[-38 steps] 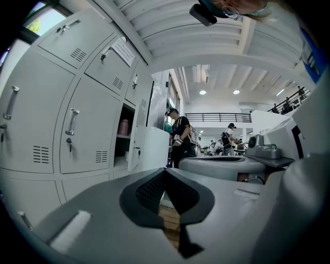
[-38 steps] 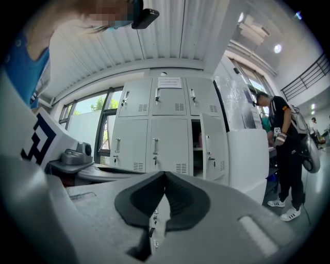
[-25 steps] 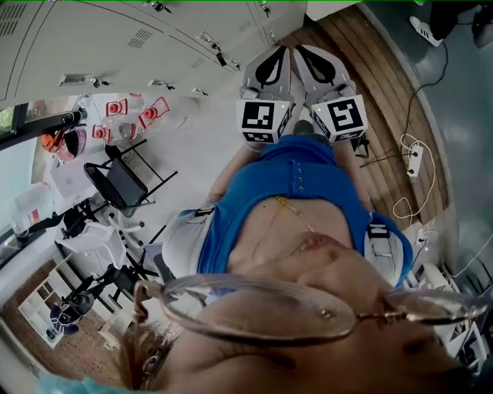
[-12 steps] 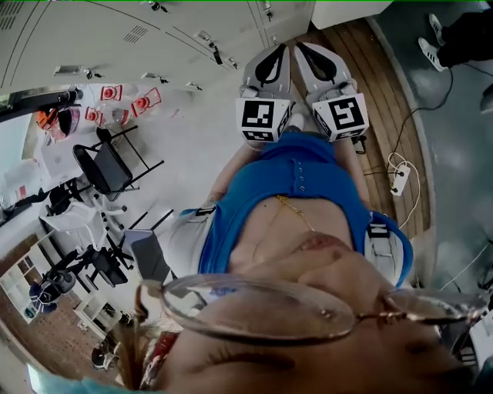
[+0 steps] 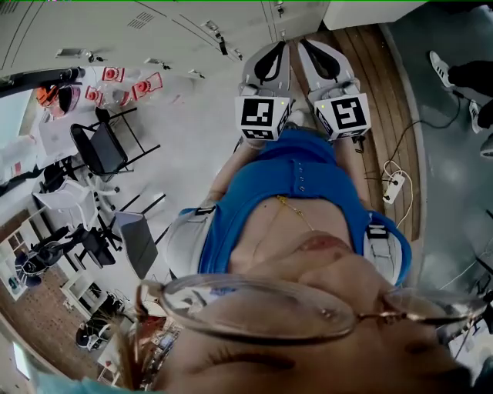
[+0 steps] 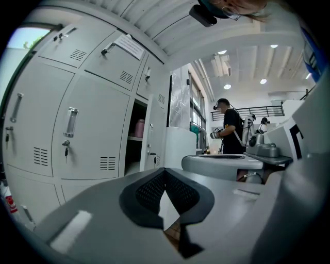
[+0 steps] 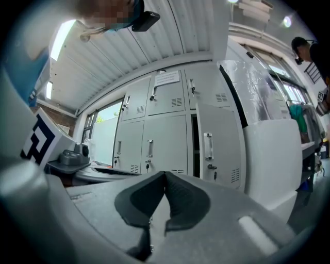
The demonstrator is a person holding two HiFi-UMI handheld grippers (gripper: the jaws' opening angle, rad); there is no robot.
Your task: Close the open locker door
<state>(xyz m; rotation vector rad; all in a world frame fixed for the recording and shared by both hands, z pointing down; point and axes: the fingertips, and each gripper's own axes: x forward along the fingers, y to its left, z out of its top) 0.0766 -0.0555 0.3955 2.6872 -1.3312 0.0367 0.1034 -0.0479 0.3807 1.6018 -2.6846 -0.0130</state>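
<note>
A bank of grey lockers (image 6: 77, 129) faces me. One locker door (image 6: 153, 140) stands ajar, with a dark opening (image 6: 135, 147) beside it and a pink thing (image 6: 139, 128) on its shelf. The right gripper view shows the same open door (image 7: 219, 144) with its handle, hinged out from the gap (image 7: 195, 147). My left gripper (image 6: 165, 171) is shut and empty, well short of the lockers. My right gripper (image 7: 165, 175) is likewise shut on nothing. In the head view both grippers, left (image 5: 279, 48) and right (image 5: 306, 46), are held side by side before my chest, pointing at the lockers (image 5: 154, 23).
A white cabinet (image 7: 273, 154) stands right of the open door. A person in black (image 6: 229, 126) stands farther along the room. Folding chairs (image 5: 100, 150) and desks lie behind me to the left. A power strip (image 5: 394, 187) with cables lies on the wooden floor.
The head view has swung a little, so the room slides across it. Both grippers stay shut and side by side. A foot at the right edge has moved down the picture.
</note>
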